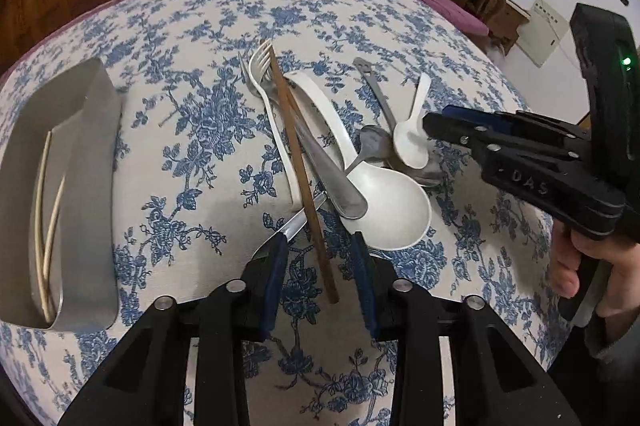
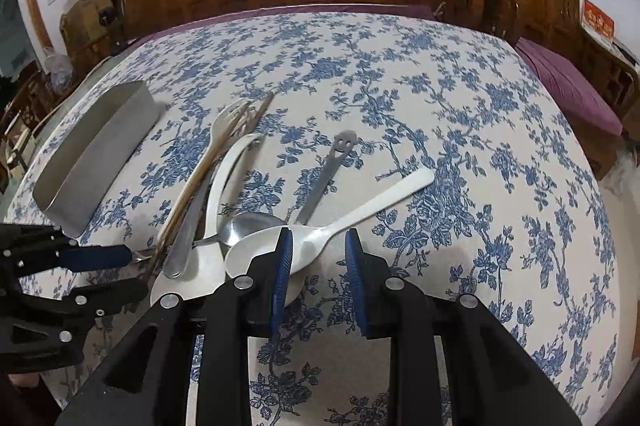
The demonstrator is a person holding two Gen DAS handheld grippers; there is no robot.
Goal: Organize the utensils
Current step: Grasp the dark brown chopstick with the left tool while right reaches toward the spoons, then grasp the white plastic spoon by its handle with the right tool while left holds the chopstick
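The left gripper [image 1: 320, 258], fingers parted, straddles the brown chopstick [image 1: 304, 177] without touching it. The right gripper [image 2: 318, 254], also parted, has the small white spoon [image 2: 340, 226] by its left finger. The pile lies mid-desk [image 2: 440, 85], the metal tray [image 1: 92, 185] beyond, leftward.

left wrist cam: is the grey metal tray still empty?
No, the grey rectangular metal tray already holds a few pale thin chopsticks lying along its floor.
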